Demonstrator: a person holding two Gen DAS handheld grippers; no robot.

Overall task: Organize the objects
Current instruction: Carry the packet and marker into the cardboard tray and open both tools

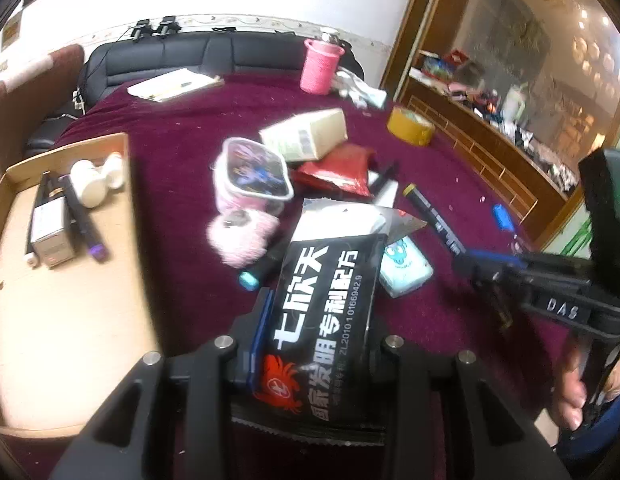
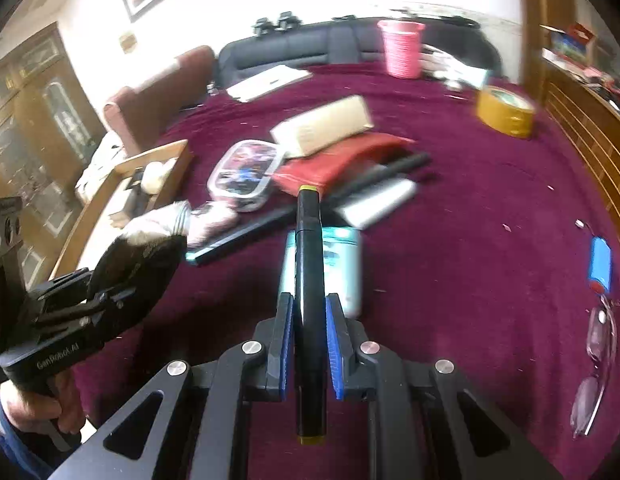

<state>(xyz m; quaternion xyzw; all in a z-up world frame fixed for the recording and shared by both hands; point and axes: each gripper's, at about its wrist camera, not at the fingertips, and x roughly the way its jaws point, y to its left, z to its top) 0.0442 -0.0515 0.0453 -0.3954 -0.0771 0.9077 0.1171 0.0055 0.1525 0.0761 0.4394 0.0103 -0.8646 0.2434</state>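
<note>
- Gripping a black foil sachet with white lettering [image 1: 321,320], the left gripper [image 1: 315,344] had both pads clamped on its sides, keeping it clear of the maroon tablecloth [image 1: 182,152].
- The right gripper [image 2: 308,344] was clamped on a black marker pen with yellow ends [image 2: 308,280], held lengthwise for transfer.
- A wooden tray [image 1: 62,280] at nine o'clock already held bottles and pens, the probable destination.
- Unsorted clutter remained at twelve o'clock.
</note>
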